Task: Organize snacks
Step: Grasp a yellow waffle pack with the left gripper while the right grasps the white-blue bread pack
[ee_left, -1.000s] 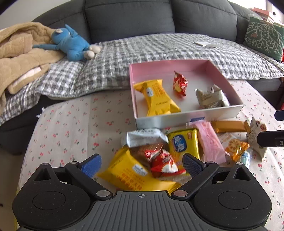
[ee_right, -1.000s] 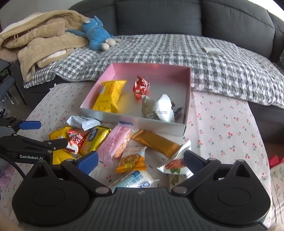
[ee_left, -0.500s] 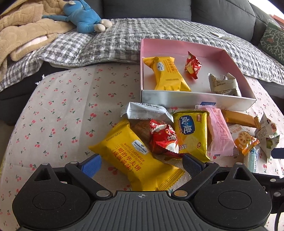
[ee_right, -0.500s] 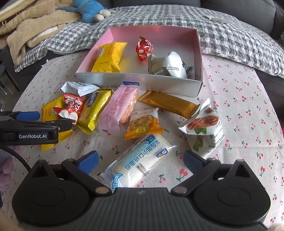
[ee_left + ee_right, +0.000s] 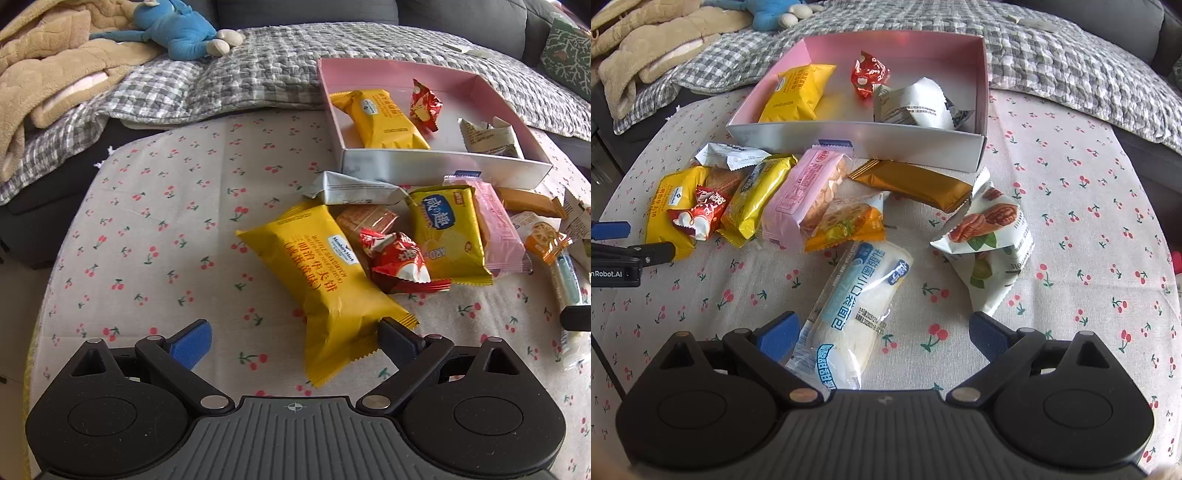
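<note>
Both my tools, left [image 5: 294,341] and right [image 5: 882,332], are spread wide over the cherry-print desk [image 5: 166,229], dark grey sofa [image 5: 461,18] behind.

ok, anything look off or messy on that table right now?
Most snacks lie outside the pink box, heaped and overlapping against its near wall. The red candy sits on top of the yellow wafer pack and the brown biscuit pack. The walnut packet looks crumpled. Nothing looks spilled. Both the left hand-held gripper and the right hand-held gripper are open.
</note>
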{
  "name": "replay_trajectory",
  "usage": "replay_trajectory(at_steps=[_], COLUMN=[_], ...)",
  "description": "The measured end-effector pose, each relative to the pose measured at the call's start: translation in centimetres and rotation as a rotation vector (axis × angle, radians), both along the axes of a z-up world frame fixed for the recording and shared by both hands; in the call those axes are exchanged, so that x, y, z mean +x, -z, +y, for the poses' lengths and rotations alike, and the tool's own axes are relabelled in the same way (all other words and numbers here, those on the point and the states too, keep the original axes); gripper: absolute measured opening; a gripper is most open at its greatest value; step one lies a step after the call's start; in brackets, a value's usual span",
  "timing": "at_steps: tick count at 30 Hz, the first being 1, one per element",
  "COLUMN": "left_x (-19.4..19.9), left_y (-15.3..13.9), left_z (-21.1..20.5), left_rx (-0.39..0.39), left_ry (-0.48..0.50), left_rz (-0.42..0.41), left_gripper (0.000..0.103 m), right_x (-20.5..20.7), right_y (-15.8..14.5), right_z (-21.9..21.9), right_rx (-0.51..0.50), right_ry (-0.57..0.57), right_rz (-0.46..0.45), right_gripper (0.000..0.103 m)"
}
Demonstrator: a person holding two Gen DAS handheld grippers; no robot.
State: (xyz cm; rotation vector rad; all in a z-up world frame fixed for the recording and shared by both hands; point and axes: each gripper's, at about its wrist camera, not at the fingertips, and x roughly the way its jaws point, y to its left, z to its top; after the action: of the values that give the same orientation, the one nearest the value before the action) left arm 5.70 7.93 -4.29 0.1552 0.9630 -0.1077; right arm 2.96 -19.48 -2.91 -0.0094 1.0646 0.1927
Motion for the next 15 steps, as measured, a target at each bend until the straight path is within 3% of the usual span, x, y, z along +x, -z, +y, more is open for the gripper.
replay_trajectory(at_steps=[5,15], left_x=[-0.3,1.3], left_y=[-0.6,-2.3], left_z=[1.3,-0.2], left_rx=[0.022,-0.102], left_ry=[0.009,0.023], left_rz=[-0.024,-0.081], left_gripper=[0.096,0.095], right_x=[-0.2,0.4], right_y=[-0.4,-0.5], right_z=[-0.5,0.6], right_rx=[0.006,0.022], right_ry=[0.004,-0.028], right_rz=[-0.003,-0.003], right_gripper=[0.095,0.088])
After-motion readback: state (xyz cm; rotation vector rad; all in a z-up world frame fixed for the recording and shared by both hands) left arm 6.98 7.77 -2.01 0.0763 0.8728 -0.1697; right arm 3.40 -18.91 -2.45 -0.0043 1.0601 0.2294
